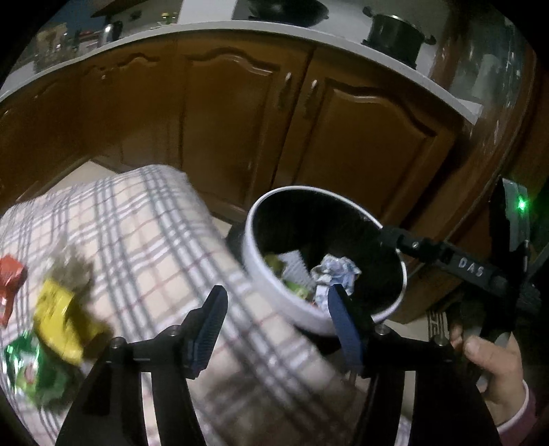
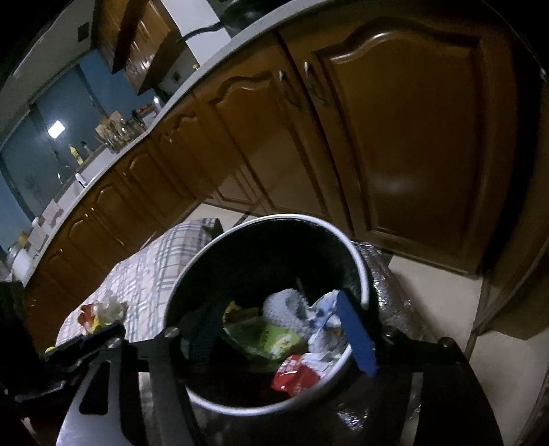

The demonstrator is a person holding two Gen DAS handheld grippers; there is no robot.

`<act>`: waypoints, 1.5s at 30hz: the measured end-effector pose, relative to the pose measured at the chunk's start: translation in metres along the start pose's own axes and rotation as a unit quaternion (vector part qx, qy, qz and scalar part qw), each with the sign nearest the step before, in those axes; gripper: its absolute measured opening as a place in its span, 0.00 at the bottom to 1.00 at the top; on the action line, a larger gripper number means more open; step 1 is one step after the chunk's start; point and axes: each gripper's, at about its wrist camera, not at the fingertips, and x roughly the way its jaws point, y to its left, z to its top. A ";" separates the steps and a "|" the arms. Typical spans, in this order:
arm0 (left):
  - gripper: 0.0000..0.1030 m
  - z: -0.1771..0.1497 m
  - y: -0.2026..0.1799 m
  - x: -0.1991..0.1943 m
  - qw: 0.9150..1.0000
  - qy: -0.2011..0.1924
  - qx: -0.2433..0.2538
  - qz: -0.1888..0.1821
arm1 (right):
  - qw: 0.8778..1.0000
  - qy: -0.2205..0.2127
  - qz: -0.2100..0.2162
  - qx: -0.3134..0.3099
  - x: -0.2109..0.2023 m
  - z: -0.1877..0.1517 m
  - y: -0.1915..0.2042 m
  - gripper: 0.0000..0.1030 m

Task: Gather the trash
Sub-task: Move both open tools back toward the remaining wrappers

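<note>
A round bin with a white rim [image 1: 274,291] [image 2: 363,274] stands beside a table with a plaid cloth [image 1: 137,240] [image 2: 154,267]. The bin holds crumpled paper [image 1: 338,271] [image 2: 322,319], a green wrapper [image 2: 278,339] and a red wrapper [image 2: 295,374]. A yellow wrapper [image 1: 61,319], a red wrapper [image 1: 10,278] and a green wrapper [image 1: 31,367] lie on the cloth at the left. My left gripper [image 1: 278,329] is open and empty over the table's edge by the bin. My right gripper [image 2: 281,329] is open and empty over the bin's mouth.
Brown wooden cabinet doors [image 1: 240,120] [image 2: 411,137] under a white counter [image 1: 206,27] stand close behind the bin. A dark pot [image 1: 394,34] sits on the counter. More wrappers [image 2: 103,312] lie on the cloth's far side. Pale floor tiles [image 2: 429,284] lie to the right.
</note>
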 end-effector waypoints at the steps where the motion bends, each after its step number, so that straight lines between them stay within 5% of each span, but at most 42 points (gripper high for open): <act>1: 0.59 -0.006 0.004 -0.006 1.000 -0.001 -0.004 0.000 | 1.000 -0.001 0.003 0.000 -0.002 -0.002 0.003 0.74; 7: 0.61 -0.040 0.033 -0.046 0.999 -0.010 -0.040 0.014 | 0.999 -0.001 0.035 -0.002 -0.012 -0.024 0.030 0.86; 18: 0.61 -0.097 0.097 -0.123 0.989 -0.044 -0.125 0.060 | 0.996 0.007 0.086 -0.028 -0.019 -0.064 0.095 0.92; 26: 0.61 -0.125 0.133 -0.153 0.979 -0.043 -0.171 0.102 | 0.991 0.052 0.111 -0.047 0.005 -0.092 0.133 0.92; 45: 0.60 -0.106 0.193 -0.145 0.971 -0.055 -0.222 0.070 | 0.981 0.096 0.151 -0.074 0.056 -0.093 0.192 0.91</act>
